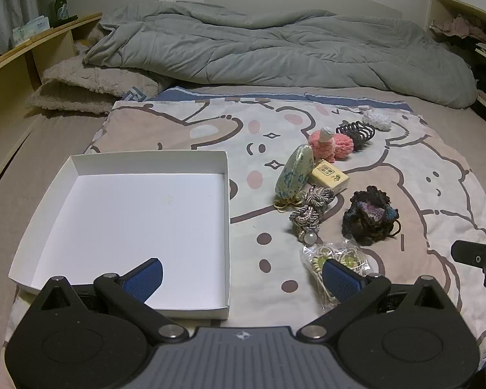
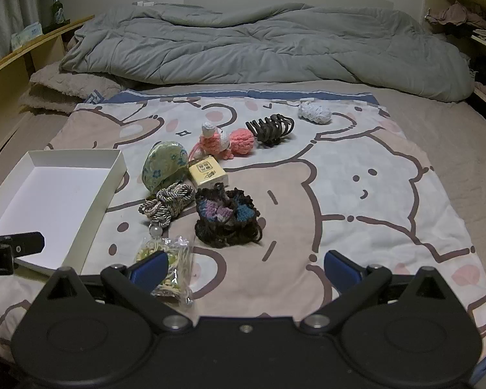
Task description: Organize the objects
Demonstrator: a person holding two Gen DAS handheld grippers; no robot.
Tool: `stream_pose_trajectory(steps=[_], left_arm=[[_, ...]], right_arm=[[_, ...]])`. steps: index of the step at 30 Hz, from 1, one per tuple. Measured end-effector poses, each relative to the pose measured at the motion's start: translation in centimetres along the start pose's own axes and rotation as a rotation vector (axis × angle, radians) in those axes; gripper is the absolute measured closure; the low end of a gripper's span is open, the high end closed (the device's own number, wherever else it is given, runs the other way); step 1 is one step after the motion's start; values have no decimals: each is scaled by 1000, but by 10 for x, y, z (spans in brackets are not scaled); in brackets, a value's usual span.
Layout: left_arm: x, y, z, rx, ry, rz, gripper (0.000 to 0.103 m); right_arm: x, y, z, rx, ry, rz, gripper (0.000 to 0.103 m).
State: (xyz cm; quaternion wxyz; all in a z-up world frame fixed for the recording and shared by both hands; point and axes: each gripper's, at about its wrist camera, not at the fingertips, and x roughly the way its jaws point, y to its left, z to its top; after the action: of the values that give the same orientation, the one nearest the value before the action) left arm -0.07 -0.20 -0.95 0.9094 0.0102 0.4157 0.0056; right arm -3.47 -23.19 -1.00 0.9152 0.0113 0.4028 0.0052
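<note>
An empty white shallow box (image 1: 129,227) lies on a cartoon-print cloth (image 1: 437,194) on the bed; it also shows in the right wrist view (image 2: 48,201). Beside it lie a green patterned pouch (image 1: 293,171), a yellow box (image 1: 329,175), a braided cord knot (image 1: 311,209), a dark crochet scrunchie (image 1: 369,215), a clear bag of hair ties (image 1: 340,262), pink crochet pieces (image 1: 332,144), a black claw clip (image 1: 356,133) and a white scrunchie (image 1: 377,120). My left gripper (image 1: 243,277) is open over the box's near right corner. My right gripper (image 2: 243,270) is open and empty, its left finger by the bag (image 2: 168,265).
A crumpled grey duvet (image 1: 275,48) covers the far half of the bed. Wooden shelves (image 1: 22,58) run along the left, with a green bottle (image 1: 60,3). More shelving with clothes (image 1: 463,29) stands at the right.
</note>
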Motion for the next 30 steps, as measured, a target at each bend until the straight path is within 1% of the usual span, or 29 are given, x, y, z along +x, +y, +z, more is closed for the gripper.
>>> stream_pose_trajectory(steps=[30], left_arm=[[0, 1, 2, 3, 10, -5, 0]], right_arm=[[1, -1, -1, -1, 7, 0, 0]])
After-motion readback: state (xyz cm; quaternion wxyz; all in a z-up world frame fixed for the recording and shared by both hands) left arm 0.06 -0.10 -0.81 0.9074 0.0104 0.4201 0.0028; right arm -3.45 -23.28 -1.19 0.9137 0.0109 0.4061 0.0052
